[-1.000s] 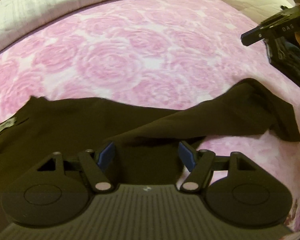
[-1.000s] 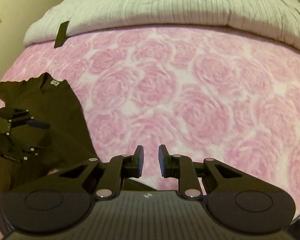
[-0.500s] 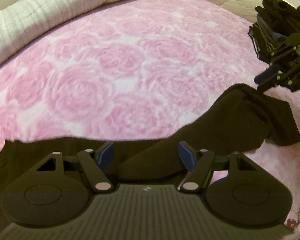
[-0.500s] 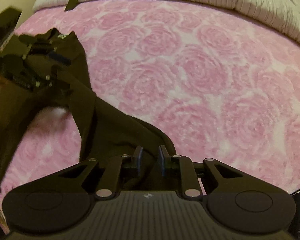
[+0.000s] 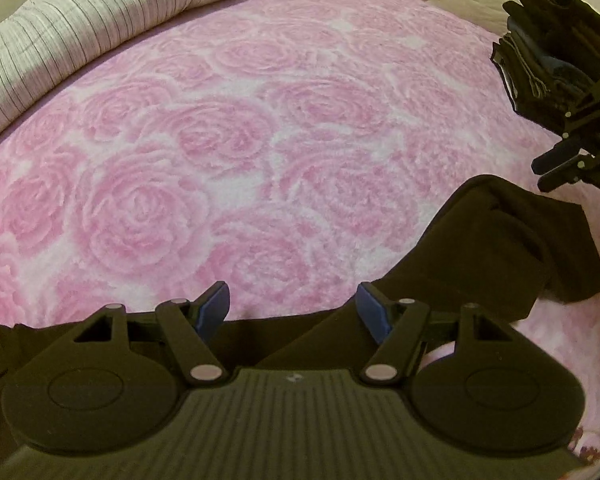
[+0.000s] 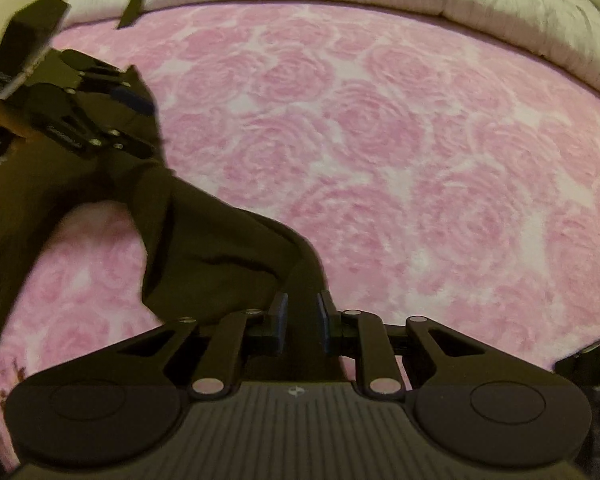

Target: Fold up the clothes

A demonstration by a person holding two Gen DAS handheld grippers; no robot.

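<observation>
A dark brown garment (image 5: 480,248) lies on the pink rose blanket (image 5: 260,160). Its body runs under my left gripper (image 5: 293,310), which is open with its blue pads (image 5: 214,308) wide apart over the cloth's far edge. The sleeve lies bunched at the right, just below my right gripper (image 5: 544,174). In the right wrist view a raised ridge of the garment (image 6: 204,248) runs straight into my right gripper (image 6: 302,314), whose jaws stand narrow with dark cloth filling the gap. My left gripper (image 6: 140,120) sits over the garment at the upper left.
A stack of folded dark clothes (image 5: 540,60) sits at the far right of the bed. A rolled pale striped duvet (image 5: 100,20) lines the far edge, and a dark strip (image 6: 134,4) lies on it. Pink blanket (image 6: 420,160) stretches ahead.
Both grippers moved across the bed. The garment's body slid down the left view. The sleeve bunched up, and it now leads into the right jaws where only blanket showed before.
</observation>
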